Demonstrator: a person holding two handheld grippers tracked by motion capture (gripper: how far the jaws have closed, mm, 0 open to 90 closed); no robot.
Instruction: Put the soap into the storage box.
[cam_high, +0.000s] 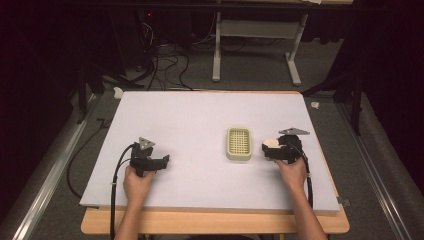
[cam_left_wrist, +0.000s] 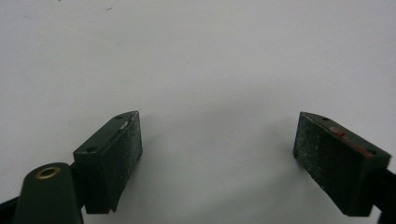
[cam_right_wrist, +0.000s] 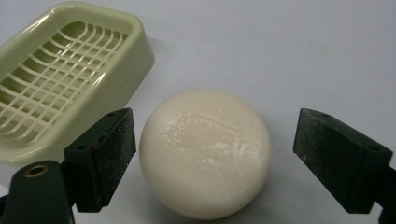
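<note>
1. The left gripper was held by the person's left hand low over the white bench, well apart from the other things. In the left gripper view its jaws were seen spread wide, with nothing but bare bench surface between them.
2. A cream soap dish with a slatted grid bottom was seen resting on the bench right of centre, lying empty. In the right gripper view the soap dish was found at the upper left, just beside the soap.
3. A round, off-white bar of soap was seen just to the right of the dish, at the tip of the right gripper. In the right gripper view the soap was seen lying on the bench between the two jaws, a faint stamped mark on its top.
4. The right gripper was held by the right hand. Its jaws stood apart on either side of the soap, and gaps were visible between the pads and the bar, so nothing was clamped.
</note>
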